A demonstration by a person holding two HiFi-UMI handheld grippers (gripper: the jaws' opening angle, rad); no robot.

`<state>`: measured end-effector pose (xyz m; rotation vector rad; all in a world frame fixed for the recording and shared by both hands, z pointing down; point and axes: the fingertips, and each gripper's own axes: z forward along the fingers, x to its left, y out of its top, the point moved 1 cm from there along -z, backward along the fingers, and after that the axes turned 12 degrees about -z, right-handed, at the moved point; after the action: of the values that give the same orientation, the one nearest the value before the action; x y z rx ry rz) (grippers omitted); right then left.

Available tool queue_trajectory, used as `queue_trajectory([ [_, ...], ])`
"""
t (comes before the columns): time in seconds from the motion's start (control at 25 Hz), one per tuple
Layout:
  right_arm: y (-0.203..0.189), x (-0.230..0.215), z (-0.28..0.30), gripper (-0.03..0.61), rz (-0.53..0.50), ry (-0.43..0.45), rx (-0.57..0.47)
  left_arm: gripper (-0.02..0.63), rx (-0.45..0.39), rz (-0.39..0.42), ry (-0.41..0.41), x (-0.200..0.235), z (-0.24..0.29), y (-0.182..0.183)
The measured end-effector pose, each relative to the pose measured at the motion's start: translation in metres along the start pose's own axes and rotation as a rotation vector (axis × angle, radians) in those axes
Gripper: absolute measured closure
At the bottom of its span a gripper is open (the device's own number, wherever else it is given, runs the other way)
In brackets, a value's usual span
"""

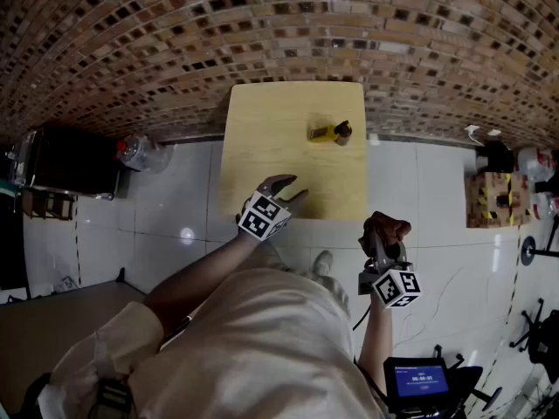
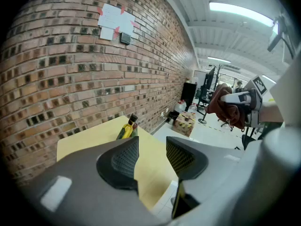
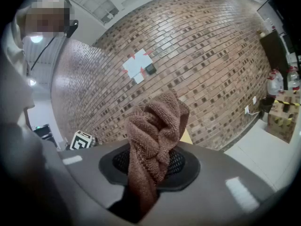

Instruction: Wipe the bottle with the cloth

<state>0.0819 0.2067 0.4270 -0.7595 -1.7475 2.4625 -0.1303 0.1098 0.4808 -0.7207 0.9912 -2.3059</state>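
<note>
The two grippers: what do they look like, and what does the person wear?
Both the left gripper and the right gripper are grey, with black mesh-textured oval pads. Each carries a white cube with black square markers. The person wears a light beige top; its sleeves leave the forearms uncovered.

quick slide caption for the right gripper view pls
The right claw clamps a bunched brown cloth in front of a brick wall.

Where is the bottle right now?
In the head view the bottle sits on the yellow table, toward its far right part, close to the brick wall behind it.
</note>
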Motion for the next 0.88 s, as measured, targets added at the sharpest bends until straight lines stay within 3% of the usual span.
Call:
queue_trajectory([
  [0.12, -0.008, 0.018, 0.024, 0.472, 0.012, -0.051, 0.002, 0.410, 0.002, 0.084, -0.060, 0.025, 0.013, 0.022],
  [0.4, -0.031, 0.088, 0.085, 0.472, 0.079, -0.231, -0.006, 0.398, 0.065, 0.406, -0.250, 0.070, 0.051, 0.065],
  [0.64, -0.025, 0.121, 0.127, 0.472, 0.096, -0.333, -0.052, 0.380, 0.105, 0.571, -0.367, 0.094, 0.098, 0.091],
  [0.88, -0.024, 0.114, 0.152, 0.472, 0.111, -0.341, -0.053, 0.371, 0.178, 0.702, -0.400, 0.093, 0.153, 0.086],
])
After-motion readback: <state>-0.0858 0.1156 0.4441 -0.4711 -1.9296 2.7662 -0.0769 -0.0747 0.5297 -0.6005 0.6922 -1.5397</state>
